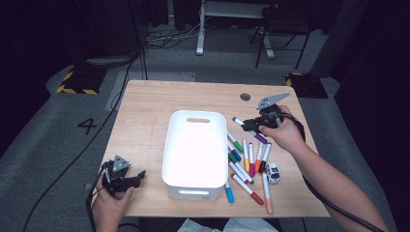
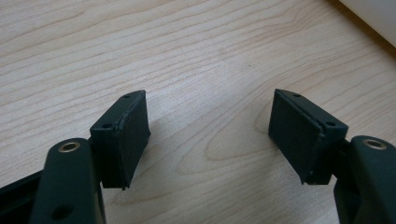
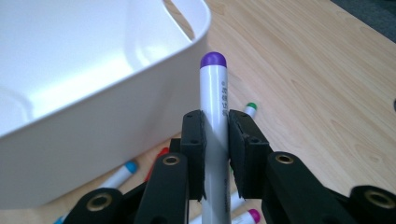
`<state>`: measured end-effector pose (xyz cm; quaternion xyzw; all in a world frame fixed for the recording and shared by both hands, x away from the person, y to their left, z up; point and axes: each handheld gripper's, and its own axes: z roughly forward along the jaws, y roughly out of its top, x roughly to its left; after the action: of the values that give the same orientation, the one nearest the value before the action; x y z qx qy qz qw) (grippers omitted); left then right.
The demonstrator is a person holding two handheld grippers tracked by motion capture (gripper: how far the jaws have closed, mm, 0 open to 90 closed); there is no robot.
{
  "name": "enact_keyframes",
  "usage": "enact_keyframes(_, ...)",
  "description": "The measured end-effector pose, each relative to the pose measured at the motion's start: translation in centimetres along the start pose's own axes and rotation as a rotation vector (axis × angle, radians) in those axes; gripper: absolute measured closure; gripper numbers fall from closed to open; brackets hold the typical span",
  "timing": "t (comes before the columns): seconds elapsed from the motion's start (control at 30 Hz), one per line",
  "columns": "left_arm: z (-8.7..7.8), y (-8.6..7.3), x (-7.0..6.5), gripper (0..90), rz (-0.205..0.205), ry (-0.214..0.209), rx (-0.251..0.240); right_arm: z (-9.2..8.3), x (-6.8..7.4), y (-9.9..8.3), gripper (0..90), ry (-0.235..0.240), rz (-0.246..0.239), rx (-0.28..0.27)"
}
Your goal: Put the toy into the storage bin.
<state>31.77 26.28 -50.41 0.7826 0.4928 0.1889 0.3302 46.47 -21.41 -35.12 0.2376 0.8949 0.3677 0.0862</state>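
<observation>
1. The right hand-held gripper [image 3: 215, 154] is clamped on a purple-capped marker [image 3: 213, 98], gripping the barrel partway along, with the capped end sticking out well past the pads. In the high view that hand-held gripper [image 1: 252, 124] holds the marker [image 1: 240, 121] raised above the desk [image 1: 145, 106], just right of the white bin [image 1: 170, 145].

2. Risk, as I judge it: the grip sits on a smooth round barrel, so a quick swing toward the bin could let the marker pivot or slide out and land back on the desk.

3. The long protruding end could also knock the bin's rim [image 3: 198, 28] if carried across too low, twisting the marker in the pads.

4. A release too near the rim could let it roll off outside, among the loose markers [image 1: 249, 166] lying below and behind the right hand-held gripper, near a small toy car [image 1: 273, 173].

5. The bin looks empty; its glare-bright floor shows nothing inside.

6. The left hand-held gripper [image 2: 210, 135] has its jaws apart over bare desk, holding nothing, well away from the bin's far side.
</observation>
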Motion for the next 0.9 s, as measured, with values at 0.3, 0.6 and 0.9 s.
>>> enact_keyframes(0.3, 0.1, 0.1, 0.0, 29.2, 0.001, 0.000, -0.001, -1.2, 2.4, 2.0, 76.8, 0.041, -0.039, -0.013)
enact_keyframes(0.6, 0.1, 0.1, 0.0, 29.2, 0.000, -0.002, -0.001, -1.2, 4.5, 4.4, 76.8, 0.093, -0.088, -0.021)
enact_keyframes(0.9, 0.1, 0.1, 0.0, 29.1, -0.001, -0.001, -0.002, 0.1, 6.7, 6.6, 76.8, 0.133, -0.130, -0.010)
